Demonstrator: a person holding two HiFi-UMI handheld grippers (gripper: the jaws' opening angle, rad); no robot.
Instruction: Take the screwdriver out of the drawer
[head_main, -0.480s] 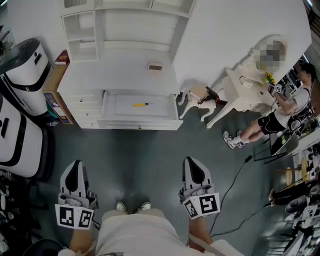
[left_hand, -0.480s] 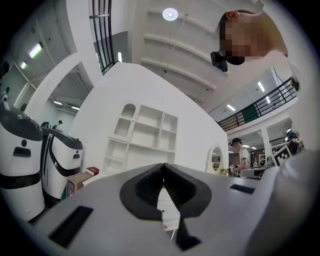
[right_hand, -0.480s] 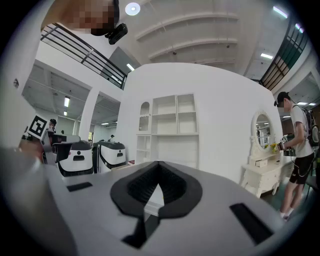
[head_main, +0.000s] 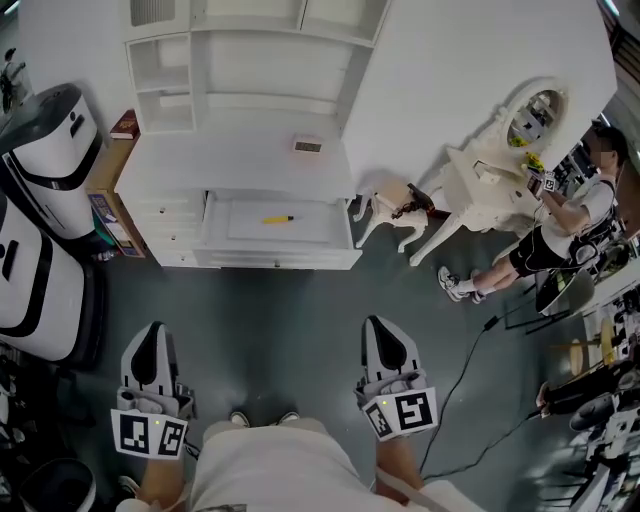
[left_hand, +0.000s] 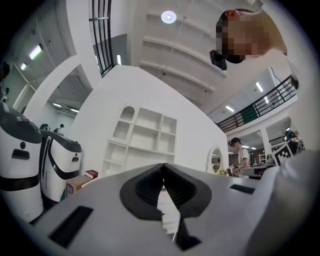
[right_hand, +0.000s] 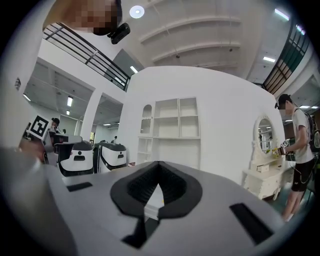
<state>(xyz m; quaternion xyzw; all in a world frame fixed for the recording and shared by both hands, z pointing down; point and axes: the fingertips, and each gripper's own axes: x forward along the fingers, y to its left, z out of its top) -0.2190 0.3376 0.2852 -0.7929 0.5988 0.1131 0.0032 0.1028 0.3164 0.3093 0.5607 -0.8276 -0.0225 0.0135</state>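
A yellow-handled screwdriver (head_main: 277, 219) lies in the open drawer (head_main: 225, 238) of a white shelf cabinet (head_main: 240, 160), across the grey floor from me. My left gripper (head_main: 150, 332) and right gripper (head_main: 384, 325) hang side by side low in the head view, well short of the drawer and level with my feet. Both point toward the cabinet. In the left gripper view the left gripper (left_hand: 163, 167) has its jaws together with nothing between them. The right gripper (right_hand: 159, 165) in its own view is shut and empty too.
Two white rounded machines (head_main: 45, 140) stand left of the cabinet, beside a cardboard box (head_main: 108, 185) with books. A small grey item (head_main: 308, 146) lies on the cabinet top. At the right are a toy horse (head_main: 400, 205), a white dressing table (head_main: 495, 175), a standing person (head_main: 560, 225) and floor cables (head_main: 470, 365).
The head view has shifted slightly, so the cabinet and drawer sit a little lower in the picture. The person at the right has stepped slightly. Both grippers keep their places, shut.
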